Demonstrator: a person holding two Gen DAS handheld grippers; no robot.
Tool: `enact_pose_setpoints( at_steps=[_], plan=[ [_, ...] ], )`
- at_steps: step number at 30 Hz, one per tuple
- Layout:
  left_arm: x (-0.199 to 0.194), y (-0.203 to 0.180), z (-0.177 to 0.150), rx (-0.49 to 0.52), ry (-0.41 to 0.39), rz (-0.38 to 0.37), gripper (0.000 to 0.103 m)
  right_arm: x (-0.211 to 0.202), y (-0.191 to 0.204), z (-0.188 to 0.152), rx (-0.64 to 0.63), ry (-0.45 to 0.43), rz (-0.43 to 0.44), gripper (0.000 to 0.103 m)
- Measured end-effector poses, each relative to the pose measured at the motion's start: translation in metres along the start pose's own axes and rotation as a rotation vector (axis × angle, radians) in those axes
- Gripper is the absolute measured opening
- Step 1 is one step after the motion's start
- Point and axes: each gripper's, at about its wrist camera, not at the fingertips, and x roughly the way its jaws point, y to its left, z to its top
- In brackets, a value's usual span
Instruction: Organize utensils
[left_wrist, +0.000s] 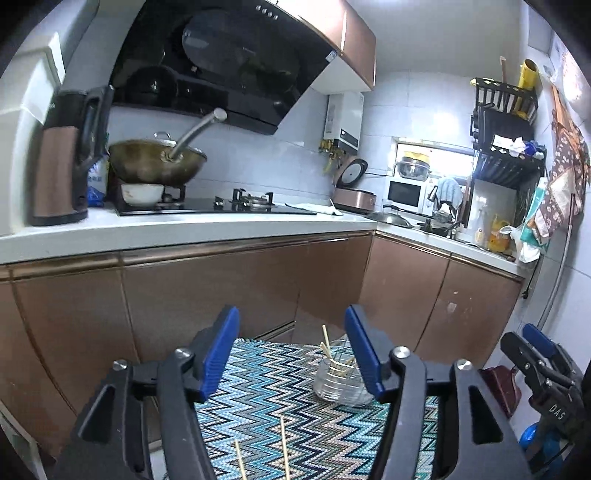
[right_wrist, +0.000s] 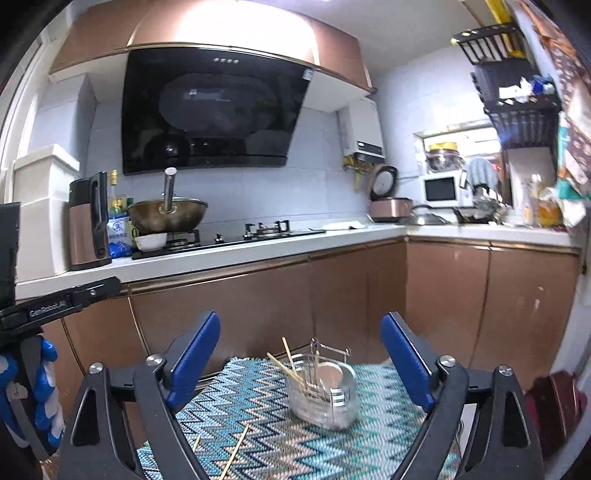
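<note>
A clear utensil holder (left_wrist: 341, 384) (right_wrist: 325, 395) with a wire frame stands on a blue zigzag mat (left_wrist: 266, 398) (right_wrist: 258, 406). Several wooden chopsticks (left_wrist: 327, 343) (right_wrist: 288, 354) lean inside it. Two loose chopsticks (left_wrist: 284, 450) lie on the mat's near part, and the right wrist view shows one of them (right_wrist: 236, 454). My left gripper (left_wrist: 291, 314) hangs open above the mat, short of the holder, with nothing between its fingers. My right gripper (right_wrist: 300, 317) is also open and empty, spread wide, with the holder ahead between its fingers. Each gripper shows at the edge of the other's view (left_wrist: 524, 336) (right_wrist: 92, 290).
Brown cabinet doors (left_wrist: 221, 295) rise just behind the mat, under a white counter (right_wrist: 258, 254). On the counter stand a wok (right_wrist: 168, 218), a kettle (right_wrist: 88, 225) and a rice cooker (right_wrist: 391, 206). A dark red object (right_wrist: 554, 402) sits low at the right. A blue-gloved hand (right_wrist: 44, 387) holds the left gripper.
</note>
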Motion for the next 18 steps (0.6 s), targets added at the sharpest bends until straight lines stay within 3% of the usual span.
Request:
enact_pose_setpoints(
  at_steps=[5,12,18],
  plan=[
    [-0.025,-0.007,-0.008,0.035,-0.027,0.028,0.065,-0.026,0.005,-0.005,0.000,-0.030,-0.082,0.103],
    [-0.049,-0.015,-0.019,0.056,-0.050,0.036,0.067,-0.056,0.022,-0.012,-0.034,-0.078,-0.145,0.103],
    [-0.063,-0.017,-0.026,0.064,-0.059,0.040,0.068,-0.071,0.022,-0.017,-0.020,-0.096,-0.130,0.103]
  ],
)
